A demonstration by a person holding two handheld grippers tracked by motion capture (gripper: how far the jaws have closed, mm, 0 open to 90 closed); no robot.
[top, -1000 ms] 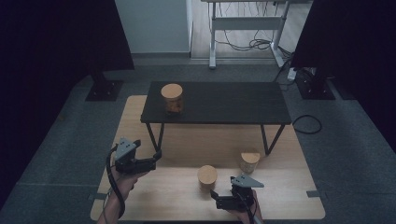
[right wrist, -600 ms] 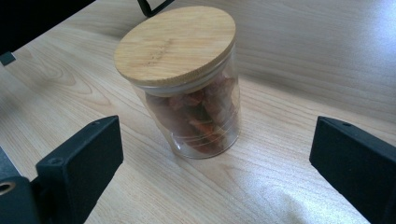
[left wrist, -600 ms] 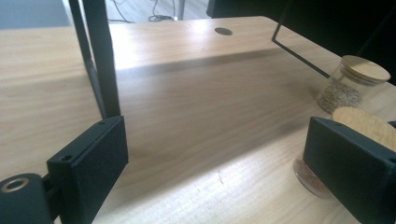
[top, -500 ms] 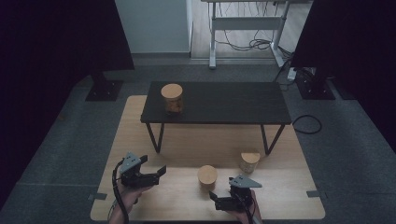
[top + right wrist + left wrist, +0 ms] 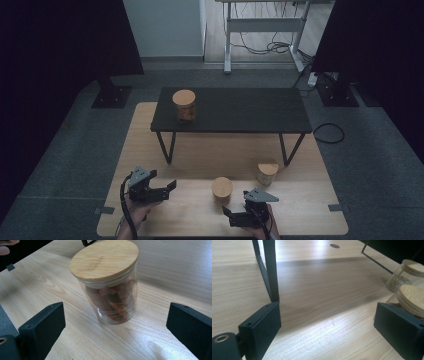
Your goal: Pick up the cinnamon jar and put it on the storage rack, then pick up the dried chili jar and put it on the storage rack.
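Three glass jars with wooden lids are in view. One [image 5: 184, 105] stands on the black low table [image 5: 250, 110]. Another [image 5: 221, 189], holding reddish pieces [image 5: 112, 297], stands on the wooden board. The third [image 5: 267, 171] stands near the table's right leg. My right gripper [image 5: 227, 214] is open, low on the board just in front of the reddish jar, with its jaws wide on either side and not touching it [image 5: 115, 312]. My left gripper [image 5: 170, 187] is open at the board's left; its jaws have just been closing a little over bare wood [image 5: 327, 315].
A black table leg [image 5: 270, 270] rises just beyond my left gripper's left jaw. Two jars [image 5: 412, 296] [image 5: 407, 272] sit past its right jaw. The wooden board [image 5: 300, 210] lies on grey carpet, and dark stands flank it at the back.
My left gripper has sunk and come toward the board's near edge, its jaws narrowing slightly. The right gripper and the jars have stayed put.
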